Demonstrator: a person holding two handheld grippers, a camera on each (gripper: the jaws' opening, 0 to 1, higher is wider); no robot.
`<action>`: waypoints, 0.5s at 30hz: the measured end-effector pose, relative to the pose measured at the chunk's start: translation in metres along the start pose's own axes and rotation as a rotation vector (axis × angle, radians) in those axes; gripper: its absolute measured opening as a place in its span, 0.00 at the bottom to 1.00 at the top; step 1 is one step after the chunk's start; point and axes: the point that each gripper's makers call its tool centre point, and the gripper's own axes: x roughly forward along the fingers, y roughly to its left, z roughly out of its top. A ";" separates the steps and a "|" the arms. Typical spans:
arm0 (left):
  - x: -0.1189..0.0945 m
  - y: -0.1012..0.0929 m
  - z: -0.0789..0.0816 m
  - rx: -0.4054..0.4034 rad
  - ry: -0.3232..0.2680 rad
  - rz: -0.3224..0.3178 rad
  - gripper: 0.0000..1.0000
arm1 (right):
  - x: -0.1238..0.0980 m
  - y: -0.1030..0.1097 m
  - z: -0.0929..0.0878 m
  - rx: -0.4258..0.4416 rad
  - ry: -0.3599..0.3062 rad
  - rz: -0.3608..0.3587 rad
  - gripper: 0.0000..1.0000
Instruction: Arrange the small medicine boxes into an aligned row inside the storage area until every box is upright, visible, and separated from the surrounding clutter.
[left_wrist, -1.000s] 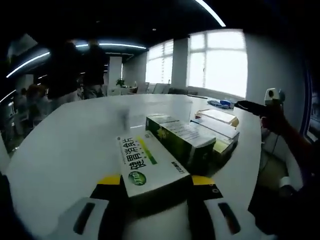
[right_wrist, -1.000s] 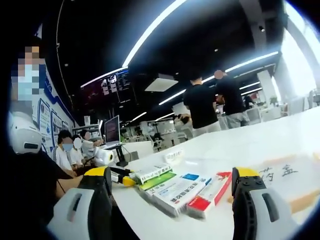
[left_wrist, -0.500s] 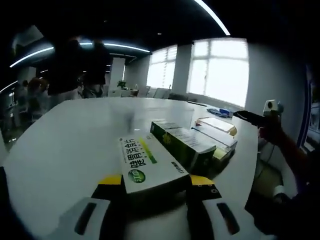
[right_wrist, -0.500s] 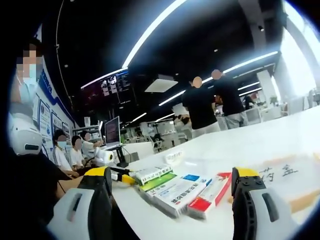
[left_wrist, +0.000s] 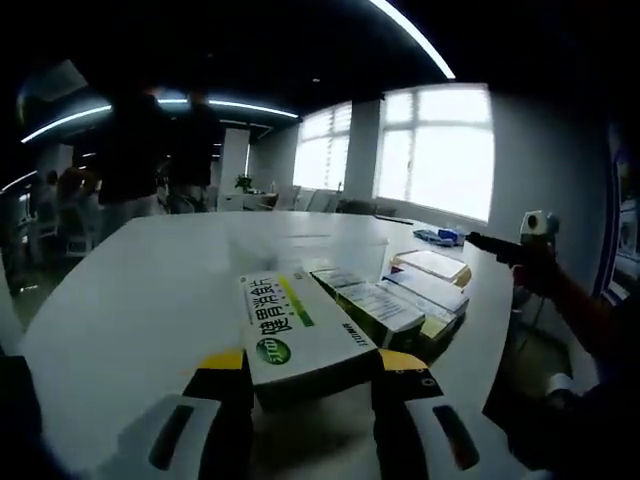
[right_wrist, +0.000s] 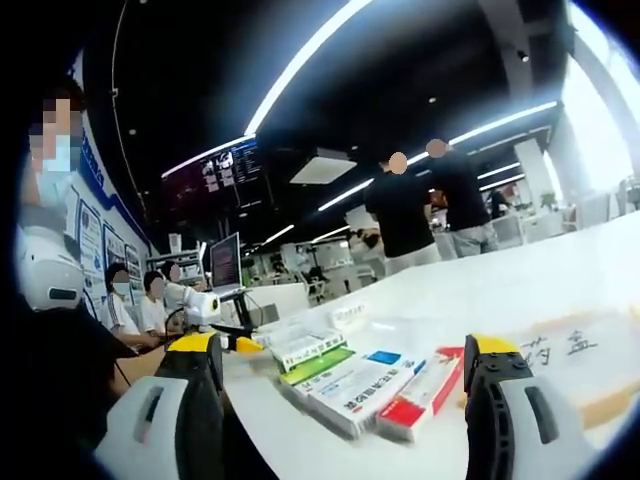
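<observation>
Holding a white and green box (left_wrist: 300, 335) in the left gripper (left_wrist: 308, 375), jaws clenched on both of its sides, lifted just off the white table (left_wrist: 150, 290). Sitting ahead and to the right, a cluster of more boxes (left_wrist: 395, 305), lying flat and touching one another, nowhere near an upright row yet. Hovering at the far right of the left gripper view, the right gripper (left_wrist: 525, 240), apart from everything.

Looking along the right gripper (right_wrist: 345, 385) now: jaws spread wide, released, gripping nothing. Lying flat on the table (right_wrist: 560, 280) between them, a blue and white box (right_wrist: 355, 385) and a red and white box (right_wrist: 420, 390) side by side, with a green box (right_wrist: 315, 362) just behind. Coming in from the left, the left gripper (right_wrist: 235, 340) with the same white and green box (right_wrist: 300, 345).

Risk from here: setting the held box down upright on a narrow face, likely toppling if let go off-level, or knocking the flat pile if brought in too close. Gripped low and near one end, so possibly pivoting in the jaws.

On containers: a faint clear bin (left_wrist: 340, 255) apparently standing behind the cluster, contents impossible to make out; handwritten characters (right_wrist: 565, 345) marking a spot on the table at right
</observation>
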 end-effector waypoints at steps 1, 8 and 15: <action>-0.001 -0.001 0.003 0.007 -0.005 0.000 0.44 | 0.001 0.000 0.000 -0.001 0.001 0.002 0.99; -0.006 -0.006 0.019 0.039 -0.036 -0.002 0.44 | 0.004 0.002 0.000 0.021 -0.001 0.014 1.00; -0.010 -0.013 0.034 0.053 -0.068 -0.025 0.44 | 0.006 0.004 0.001 0.052 -0.004 0.024 1.00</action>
